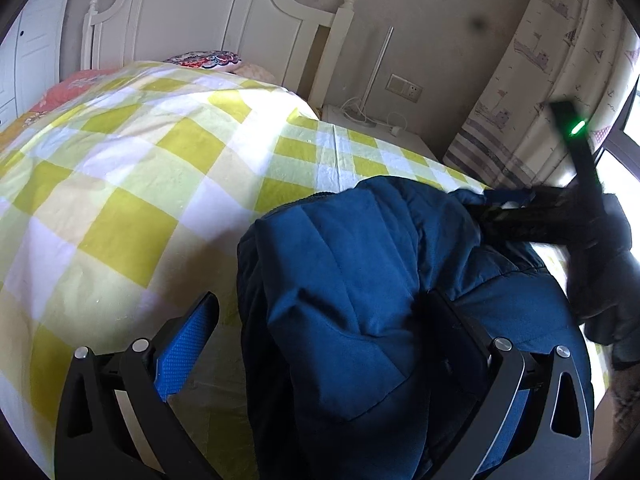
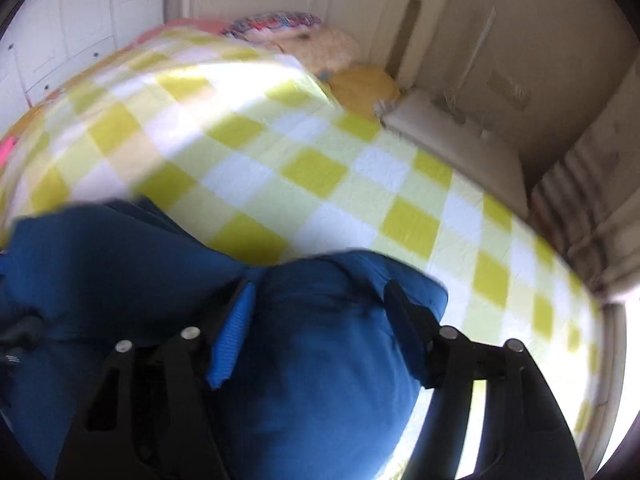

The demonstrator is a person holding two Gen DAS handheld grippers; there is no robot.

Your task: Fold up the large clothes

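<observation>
Yellow-and-white checked bed cover (image 1: 132, 184) looks slick, so with both the left gripper (image 1: 320, 316) and right gripper (image 2: 320, 300) spread wide around the puffy dark-blue padded jacket (image 1: 360, 280), the bulk could slide free.

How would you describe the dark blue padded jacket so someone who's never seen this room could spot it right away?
Start at the bed with the yellow-and-white checked cover and white wooden headboard. On the end of the cover farthest from the headboard lies the bulky dark blue padded jacket, bunched up. It is the only dark, plain-coloured item on that pale checked cover.
</observation>
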